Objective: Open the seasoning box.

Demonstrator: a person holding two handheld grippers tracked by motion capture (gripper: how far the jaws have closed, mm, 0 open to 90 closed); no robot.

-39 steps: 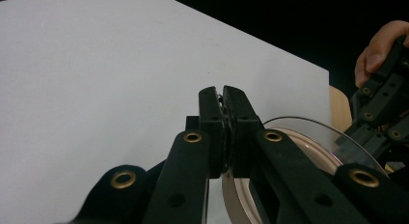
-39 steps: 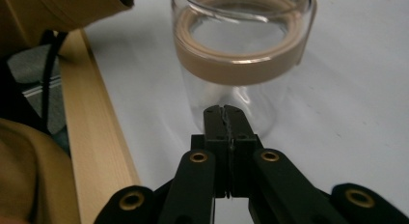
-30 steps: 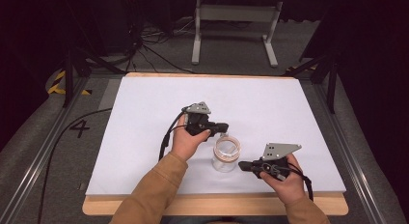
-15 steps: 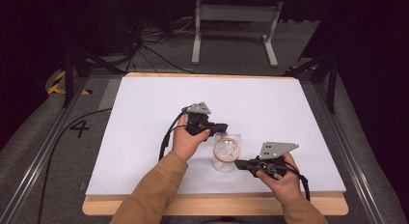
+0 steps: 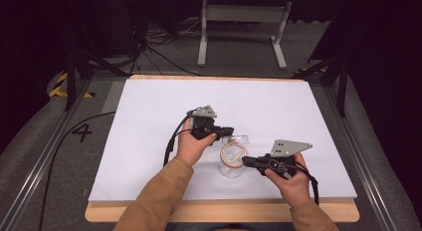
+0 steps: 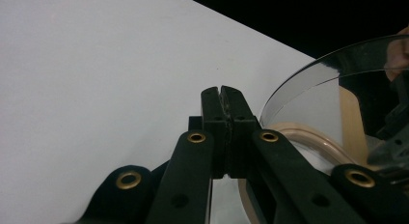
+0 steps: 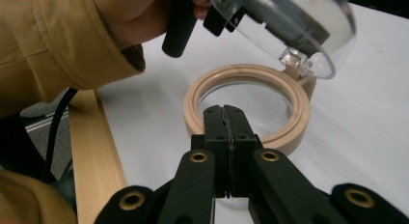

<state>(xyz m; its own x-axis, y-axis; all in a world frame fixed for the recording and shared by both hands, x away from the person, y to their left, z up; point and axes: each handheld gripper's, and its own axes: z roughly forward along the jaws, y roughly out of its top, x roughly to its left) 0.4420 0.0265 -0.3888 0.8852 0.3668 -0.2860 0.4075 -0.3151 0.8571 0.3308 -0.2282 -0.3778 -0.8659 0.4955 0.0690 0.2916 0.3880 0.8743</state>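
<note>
A clear jar [image 5: 230, 166] with a beige rim ring [image 7: 246, 72] stands on the white sheet near the table's front. Its clear domed lid [image 7: 289, 21] is swung up and tilted on a hinge at the ring's far side. My left gripper [image 5: 230, 130] is shut with nothing between its pads [image 6: 222, 91]; its tips sit right beside the raised lid [image 6: 313, 89]. My right gripper [image 5: 245, 161] is shut too, its tips [image 7: 223, 110] at the near edge of the ring, over the jar's mouth. Whether they touch the ring I cannot tell.
The white sheet [image 5: 149, 141] covers a wooden table whose bare front edge [image 5: 224, 211] lies just behind the hands. A mustard sleeve [image 7: 48, 35] reaches in on the left. Black cables trail from both grippers; a metal stand [image 5: 239, 22] is on the floor beyond.
My right gripper has slid left to the jar's rim. The left hand has stayed in place by the lid.
</note>
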